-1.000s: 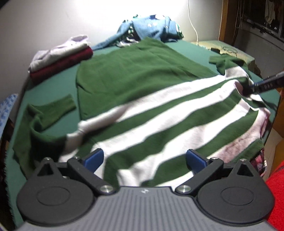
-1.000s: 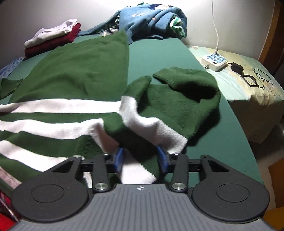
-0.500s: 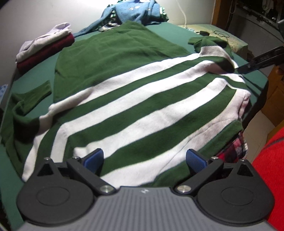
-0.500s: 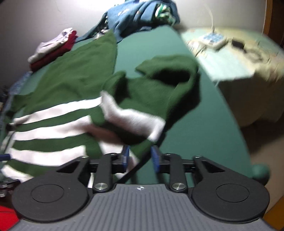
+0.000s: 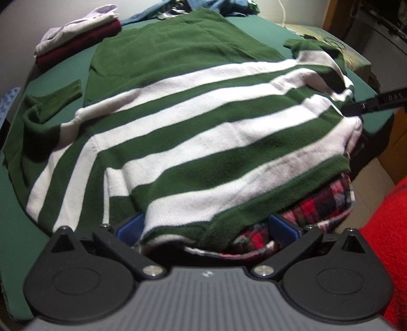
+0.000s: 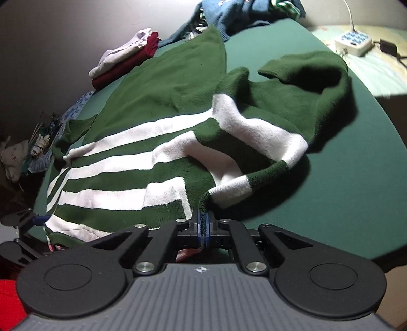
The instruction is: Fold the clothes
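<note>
A green sweater with white stripes (image 5: 193,122) lies spread over the green table (image 5: 58,71), its near edge hanging off the front. My left gripper (image 5: 206,226) is open, and its blue pads (image 5: 129,225) sit either side of the sweater's near hem. In the right wrist view the same sweater (image 6: 142,152) has its right sleeve (image 6: 300,84) crumpled on the table. My right gripper (image 6: 203,226) is shut on a green edge of the sweater near the sleeve's base. The right gripper's arm (image 5: 374,101) shows at the right in the left wrist view.
A folded stack of white and dark red clothes (image 5: 76,38) sits at the far left. A blue garment heap (image 6: 244,15) lies at the far end. A plaid garment (image 5: 318,203) hangs under the sweater's near edge. A power strip (image 6: 353,43) rests on the bed to the right.
My right gripper has closed fully on the sweater's edge. My left gripper has dropped lower and nearer to the sweater's front hem, still open.
</note>
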Available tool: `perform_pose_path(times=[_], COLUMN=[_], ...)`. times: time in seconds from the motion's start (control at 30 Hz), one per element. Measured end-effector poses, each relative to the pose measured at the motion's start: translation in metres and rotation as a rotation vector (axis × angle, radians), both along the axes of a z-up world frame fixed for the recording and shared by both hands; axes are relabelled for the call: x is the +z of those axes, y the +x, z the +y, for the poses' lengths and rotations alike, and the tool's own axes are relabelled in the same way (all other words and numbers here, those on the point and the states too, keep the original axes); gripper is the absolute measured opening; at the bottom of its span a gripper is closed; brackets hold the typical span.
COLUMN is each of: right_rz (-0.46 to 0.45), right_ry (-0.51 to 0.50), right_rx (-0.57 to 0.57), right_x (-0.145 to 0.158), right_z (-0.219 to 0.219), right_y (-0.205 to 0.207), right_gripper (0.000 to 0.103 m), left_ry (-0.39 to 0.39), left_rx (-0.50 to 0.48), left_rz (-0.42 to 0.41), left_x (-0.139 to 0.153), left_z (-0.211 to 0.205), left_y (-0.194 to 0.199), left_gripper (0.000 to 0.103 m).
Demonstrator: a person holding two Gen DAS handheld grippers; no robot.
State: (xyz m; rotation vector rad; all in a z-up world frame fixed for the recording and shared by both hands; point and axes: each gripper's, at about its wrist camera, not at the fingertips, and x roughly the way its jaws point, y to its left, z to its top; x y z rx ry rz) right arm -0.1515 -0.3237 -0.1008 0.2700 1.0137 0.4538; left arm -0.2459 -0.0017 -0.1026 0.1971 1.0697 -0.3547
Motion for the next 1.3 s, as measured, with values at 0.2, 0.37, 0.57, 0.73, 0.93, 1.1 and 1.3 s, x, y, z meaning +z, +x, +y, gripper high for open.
perform_pose_path(times=[0.2, 0.37, 0.57, 0.73, 0.93, 1.1, 1.3], right_rz=[0.046, 0.085, -0.074, -0.178, -0.228, -0.206, -0.241], right_ry=[-0.087, -0.147, -0.052, -0.013, -0.142, -0.244, -0.173], right_rx=[0.082, 0.134, 0.008, 0.022, 0.029, -0.077, -0.147], right_x=[0.009, 0.015, 0.054, 0.04, 0.01, 0.004, 0.026], right_z=[-0.009, -0.006, -0.018, 0.038, 0.081, 0.054, 0.047], right_y=[-0.007, -0.004, 0.013, 0.049, 0.088, 0.096, 0.084], right_gripper=[0.002, 0.002, 0.02, 0.023, 0.023, 0.0, 0.01], left_ry=[-0.027, -0.082, -0.162, -0.211, -0.199, -0.143, -0.063], left_rx=[-0.048, -0.059, -0.03, 0.071, 0.177, 0.166, 0.104], left_rz=[0.065, 0.112, -0.023, -0.116, -0.105, -0.111, -0.1], left_x=[0.004, 0.017, 0.062, 0.049, 0.013, 0.001, 0.002], left_z=[0.001, 0.018, 0.051, 0.053, 0.062, 0.083, 0.076], left_y=[0.001, 0.011, 0.037, 0.099, 0.143, 0.119, 0.11], left_gripper=[0.1, 0.096, 0.099, 0.1, 0.092, 0.095, 0.098])
